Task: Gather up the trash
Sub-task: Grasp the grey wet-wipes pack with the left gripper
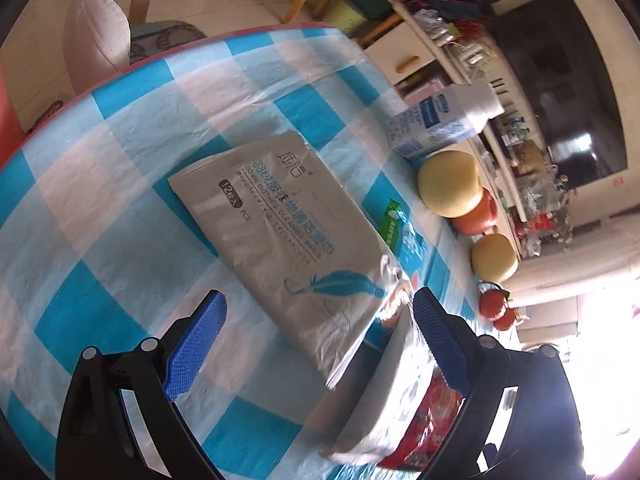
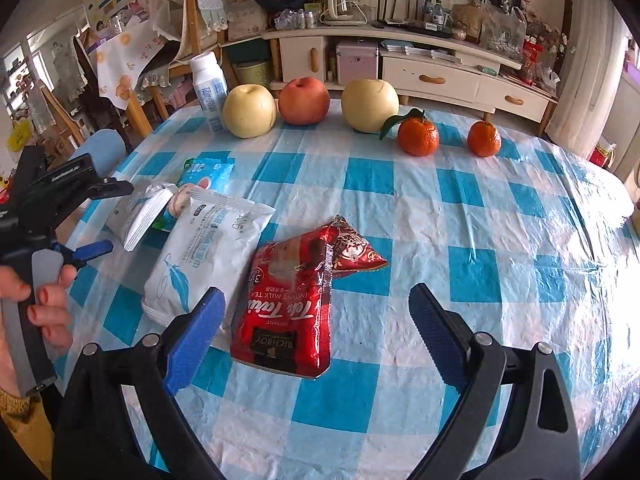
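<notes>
A flat grey wipes packet (image 1: 288, 232) lies on the blue-and-white checked tablecloth (image 1: 100, 200), its near end reaching between my left gripper's (image 1: 320, 320) open blue fingers without being clamped. In the right wrist view the same grey packet (image 2: 136, 212) sits at the left gripper (image 2: 119, 218), which a hand holds. Next to it lie a white wipes packet (image 2: 208, 248) and a red milk tea packet (image 2: 292, 304). My right gripper (image 2: 316, 300) hovers open just in front of the red packet. A small blue packet (image 2: 204, 174) lies behind them.
Along the table's far edge stand a white bottle (image 2: 208, 88), two yellow pears (image 2: 249, 110) (image 2: 370, 100), a red apple (image 2: 304, 100) and two oranges (image 2: 418, 136) (image 2: 484, 138). The right half of the cloth (image 2: 500, 260) is bare. Chairs and a TV cabinet stand beyond.
</notes>
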The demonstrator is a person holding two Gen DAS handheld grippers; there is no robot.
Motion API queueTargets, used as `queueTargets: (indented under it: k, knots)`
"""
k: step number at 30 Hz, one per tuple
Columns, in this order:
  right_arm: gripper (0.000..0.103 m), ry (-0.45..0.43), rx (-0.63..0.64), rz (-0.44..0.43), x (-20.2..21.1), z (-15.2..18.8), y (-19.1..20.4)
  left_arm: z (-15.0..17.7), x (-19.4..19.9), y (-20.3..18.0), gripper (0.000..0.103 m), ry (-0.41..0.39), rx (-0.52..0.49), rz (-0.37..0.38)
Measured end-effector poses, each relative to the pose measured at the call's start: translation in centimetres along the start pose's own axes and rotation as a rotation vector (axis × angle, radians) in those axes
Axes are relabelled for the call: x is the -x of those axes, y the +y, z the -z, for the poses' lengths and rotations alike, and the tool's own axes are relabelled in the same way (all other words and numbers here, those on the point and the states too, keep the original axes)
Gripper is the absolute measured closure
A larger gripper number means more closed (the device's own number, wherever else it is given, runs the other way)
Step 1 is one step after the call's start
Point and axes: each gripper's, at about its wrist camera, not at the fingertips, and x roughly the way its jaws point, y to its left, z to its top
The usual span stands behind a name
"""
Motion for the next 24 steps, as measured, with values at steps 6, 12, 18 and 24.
queueTargets:
  k: [6, 12, 18, 24]
  knots:
    - [0.009, 0.000, -0.007, -0.016, 0.2, 0.1, -0.3, -1.6, -2.0, -2.2, 0.010, -0.011, 0.019, -0.071]
    - [0.009, 0.005, -0.021, -0.041, 0.3, 0.3, -0.5, -3.6, -3.2, -4.0, 0.010, -0.029, 0.007, -0.186]
    - [0.009, 0.018, -0.001, -0.058, 0.2, 0.6, 0.0, -5.0, -4.8, -4.6, 0.010, -0.039, -0.034, -0.296]
    - [0.009, 0.025, -0.009, -0.077, 0.3, 0.8, -0.1, -6.5, -4.3, -3.7, 0.010, -0.063, 0.053, -0.259]
